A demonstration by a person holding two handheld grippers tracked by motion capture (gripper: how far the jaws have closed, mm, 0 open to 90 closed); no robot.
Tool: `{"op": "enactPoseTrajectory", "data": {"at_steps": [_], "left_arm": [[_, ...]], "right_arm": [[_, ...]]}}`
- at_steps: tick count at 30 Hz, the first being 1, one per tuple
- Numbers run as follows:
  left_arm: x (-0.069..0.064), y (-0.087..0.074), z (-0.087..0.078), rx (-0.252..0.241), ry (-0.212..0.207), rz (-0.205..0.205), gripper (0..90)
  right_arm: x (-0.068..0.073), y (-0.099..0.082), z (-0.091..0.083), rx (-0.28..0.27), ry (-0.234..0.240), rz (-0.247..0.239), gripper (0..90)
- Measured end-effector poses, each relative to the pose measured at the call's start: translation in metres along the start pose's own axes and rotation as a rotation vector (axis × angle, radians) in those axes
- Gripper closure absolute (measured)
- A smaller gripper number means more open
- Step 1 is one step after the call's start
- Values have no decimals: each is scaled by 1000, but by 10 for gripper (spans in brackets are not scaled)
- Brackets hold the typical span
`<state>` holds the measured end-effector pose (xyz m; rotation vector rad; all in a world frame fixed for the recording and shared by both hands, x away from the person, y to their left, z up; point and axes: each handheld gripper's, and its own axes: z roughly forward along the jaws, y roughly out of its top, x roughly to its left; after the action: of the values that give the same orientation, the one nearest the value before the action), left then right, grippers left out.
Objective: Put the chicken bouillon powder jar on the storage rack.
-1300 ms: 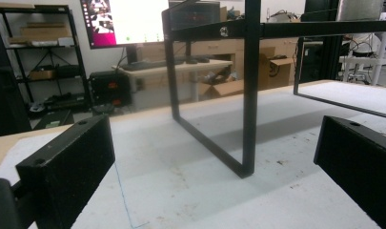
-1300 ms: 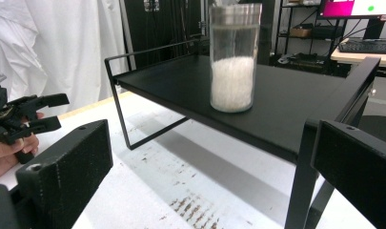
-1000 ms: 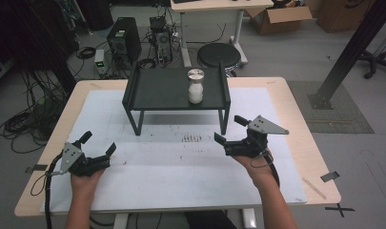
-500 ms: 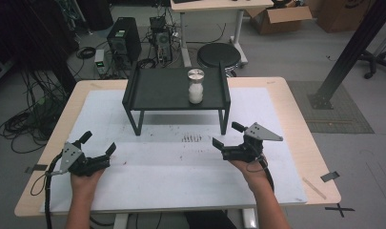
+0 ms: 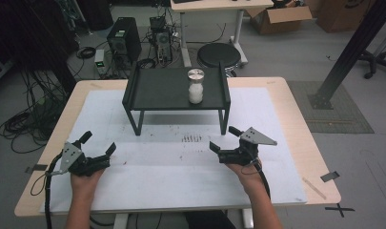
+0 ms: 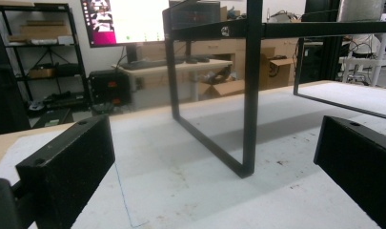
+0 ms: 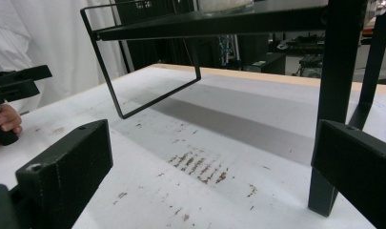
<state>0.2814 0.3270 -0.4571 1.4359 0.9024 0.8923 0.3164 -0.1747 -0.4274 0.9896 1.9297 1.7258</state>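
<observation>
A: Report what is obscured or cut off.

B: In the right gripper view the jar [image 7: 225, 5] is cut by the top edge; only its base on the black shelf [image 7: 219, 23] shows. In the left gripper view the jar's contents cannot be made out; only a grey lid portion appears at the top right corner. The rust-coloured marks [image 5: 191, 139] on the desk mat are too small to identify.

A: Location of the jar?

B: On the shelf [image 5: 164, 89], right of its centre, upright, with a metal lid and white contents [image 5: 196, 86]. The shelf stands at the far middle of the desk [image 5: 295, 119].

A: Gripper states?

B: The left gripper [image 5: 96, 146] sits near the front left corner of the desk, jaws spread apart, holding nothing. The right gripper [image 5: 224, 139] sits right of centre, just before the shelf's front right leg [image 5: 222, 121], jaws likewise spread and empty.

A: Free room?

B: The white mat [image 5: 171, 176] between both grippers is bare. Space under the shelf is open between its legs. Both grippers are well apart from the jar.
</observation>
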Motion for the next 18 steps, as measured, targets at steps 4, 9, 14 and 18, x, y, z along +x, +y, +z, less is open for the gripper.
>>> {"op": "enactPoseTrajectory", "data": {"at_steps": [4,9,14,18], "left_arm": [[0,0,0,0,0,0,4],[0,0,0,1,0,0,4],[0,0,0,0,0,0,4],[0,0,0,1,0,3,4]], "right_arm": [[-1,-4,1,2,-4,5,3],[-1,-6,1,-3,-6,8,3],[-2,-10,2,-11,-12,11,3],[-3,-13,2,-13,-15,10,3]]}}
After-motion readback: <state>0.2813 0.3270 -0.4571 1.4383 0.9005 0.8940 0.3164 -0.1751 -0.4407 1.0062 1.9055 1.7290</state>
